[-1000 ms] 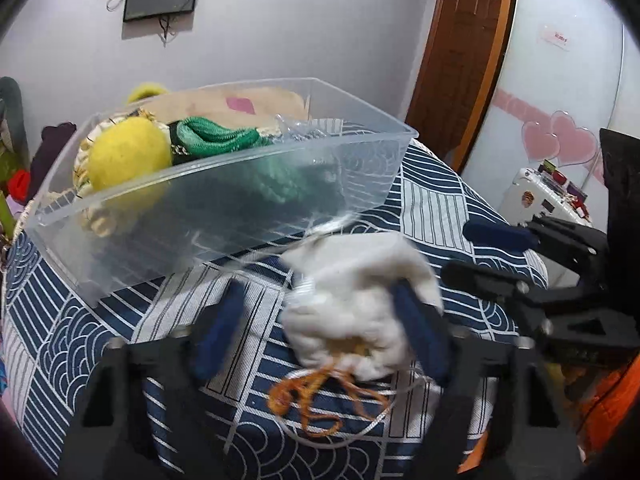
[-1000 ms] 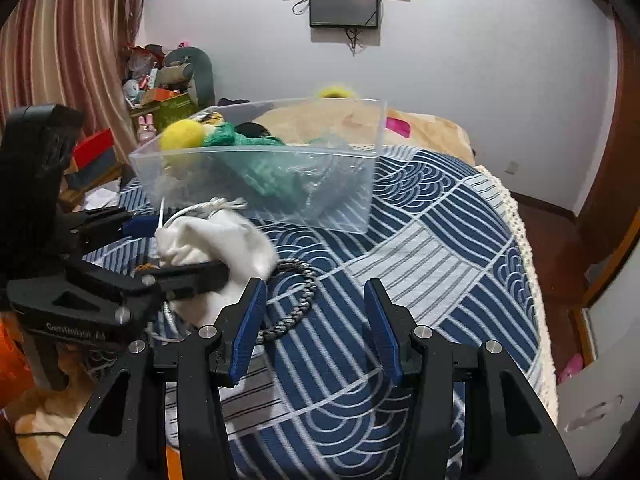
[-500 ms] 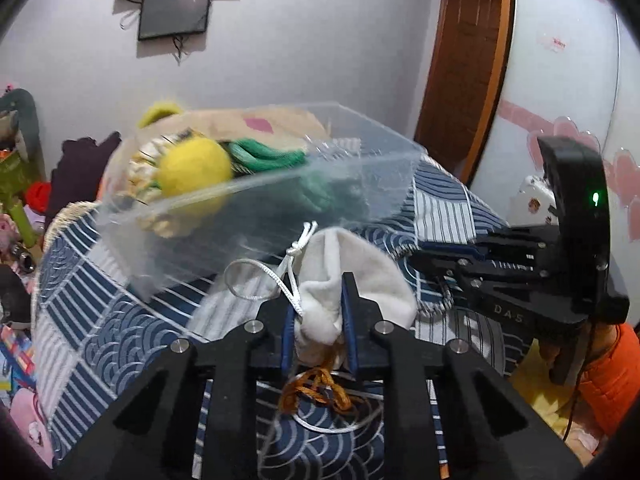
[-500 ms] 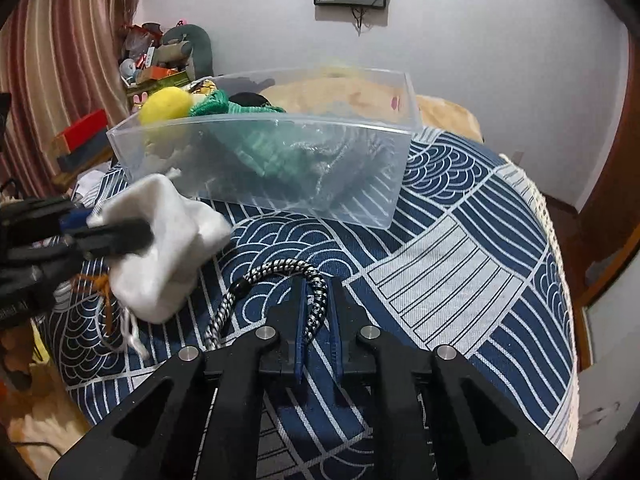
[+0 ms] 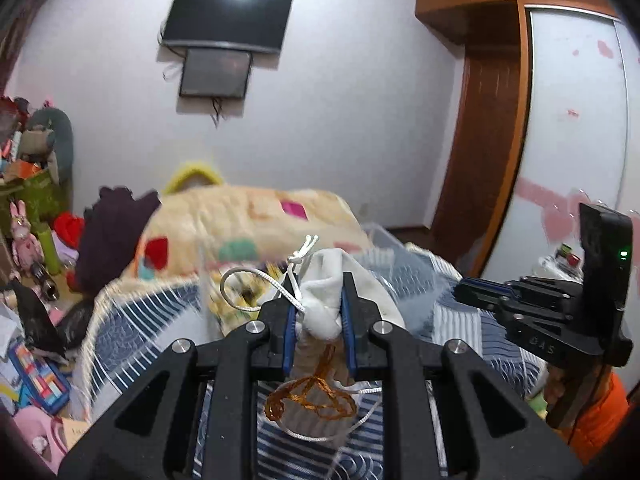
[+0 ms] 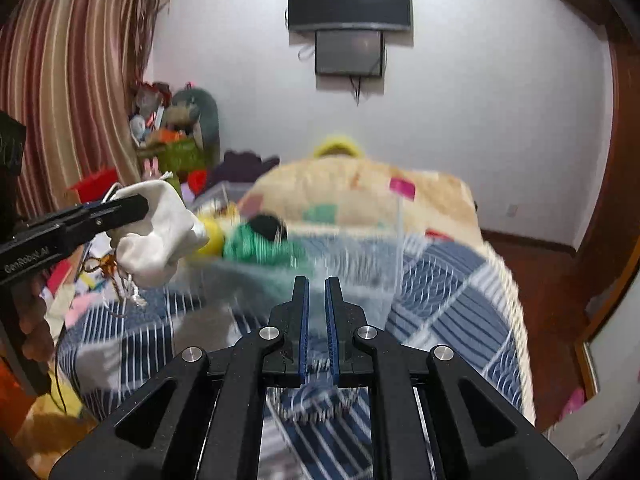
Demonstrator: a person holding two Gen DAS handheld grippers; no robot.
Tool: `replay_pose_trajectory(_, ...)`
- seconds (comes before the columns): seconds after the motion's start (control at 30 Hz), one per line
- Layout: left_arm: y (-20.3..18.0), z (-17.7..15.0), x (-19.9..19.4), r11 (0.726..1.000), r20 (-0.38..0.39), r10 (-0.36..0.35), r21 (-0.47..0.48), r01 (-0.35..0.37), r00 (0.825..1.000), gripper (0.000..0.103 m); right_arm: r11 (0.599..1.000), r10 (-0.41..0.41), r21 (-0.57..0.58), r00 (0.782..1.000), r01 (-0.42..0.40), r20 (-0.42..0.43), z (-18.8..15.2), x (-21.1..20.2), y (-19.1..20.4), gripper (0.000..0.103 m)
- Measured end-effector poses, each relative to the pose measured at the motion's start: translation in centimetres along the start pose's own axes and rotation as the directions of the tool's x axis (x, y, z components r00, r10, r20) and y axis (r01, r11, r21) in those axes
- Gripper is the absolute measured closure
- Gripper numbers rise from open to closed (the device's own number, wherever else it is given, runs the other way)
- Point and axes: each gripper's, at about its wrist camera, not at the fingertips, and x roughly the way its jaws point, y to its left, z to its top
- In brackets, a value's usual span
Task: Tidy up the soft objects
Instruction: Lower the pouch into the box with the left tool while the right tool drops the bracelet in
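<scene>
Both grippers raised over the blue patterned bedspread [image 6: 452,280].

The left gripper [image 5: 318,312] pinches a white drawstring cloth pouch [image 5: 320,316], held near-left of the clear plastic bin [image 6: 360,264]. The right gripper [image 6: 316,312] is nearly pressed together, seemingly on a blurred black-and-white braided cord [image 6: 316,404].

Counts, both views: 2 claws, 1 white pouch, 1 clear bin.

Left claw [image 5: 318,312] & right claw [image 6: 316,312] = 2. White drawstring pouch [image 5: 326,280] x1, w/ 1 orange cord [image 5: 310,398] + 1 white cord [image 5: 256,276]. Clear bin [image 6: 360,264] x1; inside approx: 1 yellow ball [image 6: 212,238], 1 green knit item [image 6: 256,244], 1 black item [image 6: 266,224]. Blur, rest of contents unclear. Wall: 2 screens [image 6: 349,0]. Bed [image 6: 460,280] x1.
</scene>
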Motion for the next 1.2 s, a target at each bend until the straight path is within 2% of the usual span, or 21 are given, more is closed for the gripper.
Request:
replay_pose_trajectory(0.13, 0.5, 1.4, 1.1, 0.999, 0.038, 0.053, -0.013, -0.053, 0.998, 0.084, 0.999, 0.028, 0.031, 0.999, -0.027, -0.022, 0.7, 0.9, -0.9, 0.095)
replay_pose_trajectory(0.2, 1.2, 1.7, 2.0, 0.997, 0.035, 0.07, -0.026, -0.069, 0.997, 0.084, 0.999, 0.019, 0.035, 0.997, -0.017, -0.068, -0.1, 1.7, -1.2, 0.085)
replay_pose_trajectory(0.23, 1.4, 1.7, 2.6, 0.997, 0.028, 0.072, -0.037, -0.071, 0.997, 0.084, 0.999, 0.013, 0.032, 0.996, -0.01, -0.084, -0.6, 1.9, -1.1, 0.074)
replay_pose_trajectory(0.27, 1.7, 1.9, 3.2, 0.996, 0.019, 0.071, -0.048, -0.07, 0.997, 0.084, 1.0, -0.001, 0.026, 0.995, 0.004, -0.105, -1.4, 2.3, -1.2, 0.068)
replay_pose_trajectory(0.47, 2.3, 1.4, 6.8, 0.996, -0.055, 0.041, -0.08, -0.046, 0.998, 0.084, 0.999, -0.023, -0.033, 0.967, 0.015, -0.254, -5.0, 4.9, -1.4, 0.07)
replay_pose_trajectory(0.5, 2.2, 1.2, 7.6, 0.996, -0.073, 0.045, -0.073, -0.051, 0.996, 0.084, 0.999, -0.027, -0.041, 0.963, 0.016, -0.269, -5.4, 5.4, -1.5, 0.072)
replay_pose_trajectory(0.53, 2.1, 1.0, 8.4, 0.996, -0.094, 0.053, -0.062, -0.059, 0.994, 0.084, 0.999, -0.03, -0.047, 0.958, 0.017, -0.284, -5.9, 5.8, -1.5, 0.08)
replay_pose_trajectory(0.57, 1.9, 0.8, 9.0, 0.997, -0.11, 0.06, -0.049, -0.066, 0.992, 0.084, 0.998, -0.035, -0.055, 0.953, 0.019, -0.302, -6.2, 6.2, -1.4, 0.084)
replay_pose_trajectory(0.6, 1.7, 0.5, 9.7, 0.996, -0.129, 0.079, -0.03, -0.083, 0.989, 0.084, 0.998, -0.03, -0.055, 0.956, 0.015, -0.293, -6.3, 6.2, -1.4, 0.086)
replay_pose_trajectory(0.63, 1.6, 0.1, 10.4, 0.995, -0.149, 0.096, -0.013, -0.099, 0.984, 0.084, 0.999, -0.029, -0.052, 0.958, 0.015, -0.285, -6.3, 6.1, -1.4, 0.095)
replay_pose_trajectory(0.73, 1.2, -0.9, 11.7, 0.994, -0.196, 0.112, 0.019, -0.11, 0.974, 0.084, 0.998, -0.037, -0.054, 0.964, 0.023, -0.265, -5.9, 5.4, -0.9, 0.095)
replay_pose_trajectory(0.87, 0.5, -1.4, 11.7, 0.991, -0.187, 0.124, 0.065, -0.114, 0.974, 0.081, 0.998, -0.025, -0.062, 0.979, 0.013, -0.203, -4.7, 3.9, -0.3, 0.096)
replay_pose_trajectory(1.03, 0.4, -2.0, 11.8, 0.992, -0.22, 0.117, 0.07, -0.104, 0.969, 0.078, 0.998, -0.004, -0.063, 0.994, -0.003, -0.106, -1.7, 2.0, 0.3, 0.096)
replay_pose_trajectory(1.1, 0.5, -2.0, 11.5, 0.994, -0.237, 0.107, 0.06, -0.095, 0.966, 0.071, 0.998, -0.014, -0.063, 0.997, 0.009, -0.072, -0.3, 1.7, 0.2, 0.096)
replay_pose_trajectory(1.17, 1.0, -1.8, 11.1, 0.996, -0.255, 0.089, 0.012, -0.089, 0.963, 0.047, 0.998, -0.022, -0.053, 0.998, 0.019, -0.055, 1.0, 2.1, 0.1, 0.096)
replay_pose_trajectory(1.2, 1.3, -1.7, 10.9, 0.996, -0.256, 0.085, -0.008, -0.09, 0.963, 0.041, 0.999, -0.021, -0.047, 0.998, 0.019, -0.054, 1.6, 2.6, 0.2, 0.095)
